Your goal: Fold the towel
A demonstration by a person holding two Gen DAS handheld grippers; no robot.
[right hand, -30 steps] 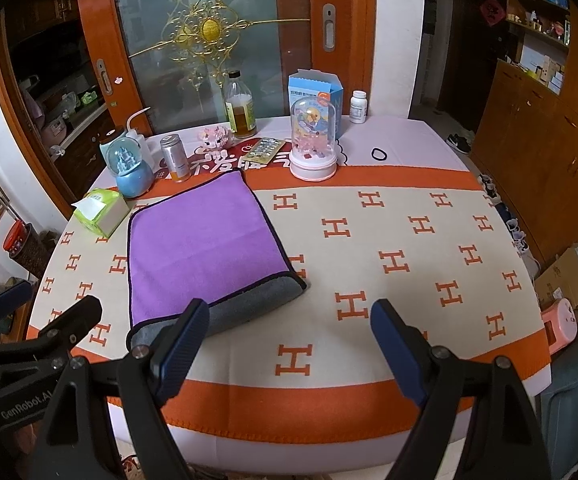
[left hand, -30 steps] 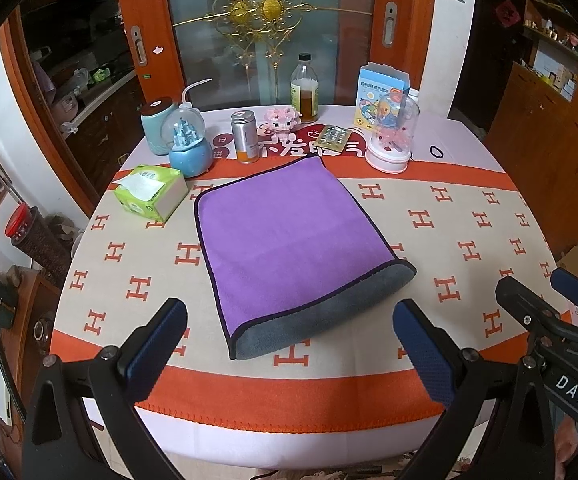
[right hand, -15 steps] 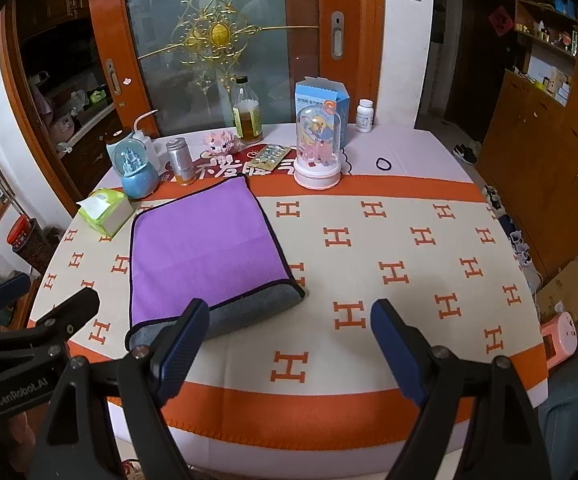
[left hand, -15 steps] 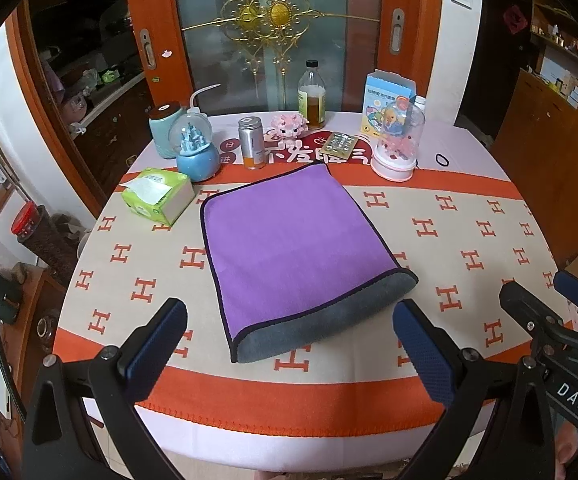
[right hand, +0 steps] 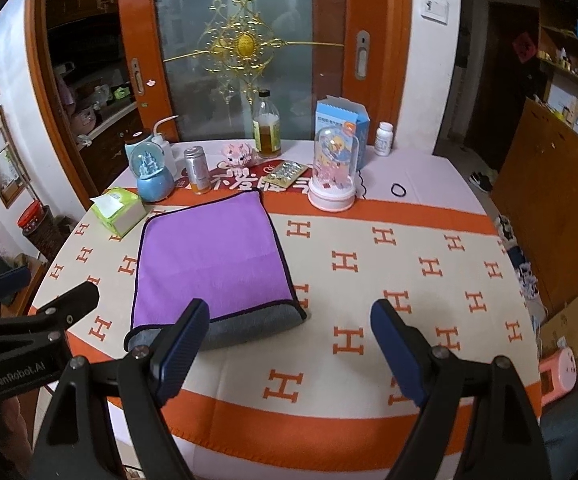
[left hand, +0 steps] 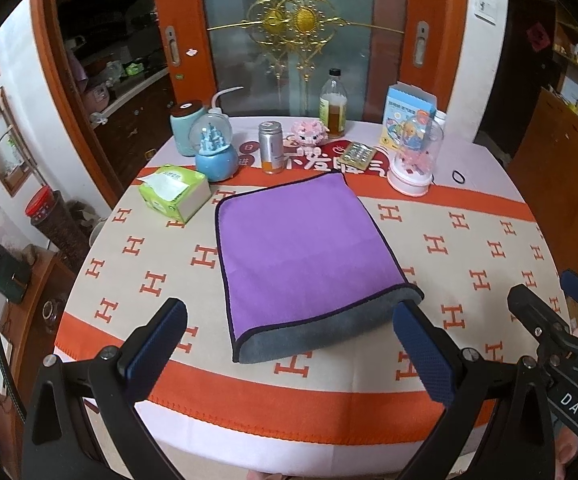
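A purple towel (left hand: 301, 248) with a grey underside lies folded flat on the round table, its thick grey fold edge toward me; it also shows in the right wrist view (right hand: 209, 260). My left gripper (left hand: 289, 348) is open and empty, held above the table's near edge in front of the towel. My right gripper (right hand: 289, 348) is open and empty, to the right of the towel's near corner. The right gripper shows at the right edge of the left wrist view (left hand: 561, 320), and the left gripper at the left edge of the right wrist view (right hand: 45, 312).
Along the table's far side stand a green tissue box (left hand: 175, 192), a blue snow globe (left hand: 215, 152), a metal can (left hand: 271, 152), a bottle (left hand: 333, 108), a blister pack (left hand: 357, 156), a pink glass dome (left hand: 415, 156) and a blue carton (left hand: 407, 108). A black hair tie (left hand: 459, 177) lies at the far right.
Both grippers have pulled back and risen a little from the table; the towel looks farther away. The towel has not moved and both grippers stay open.
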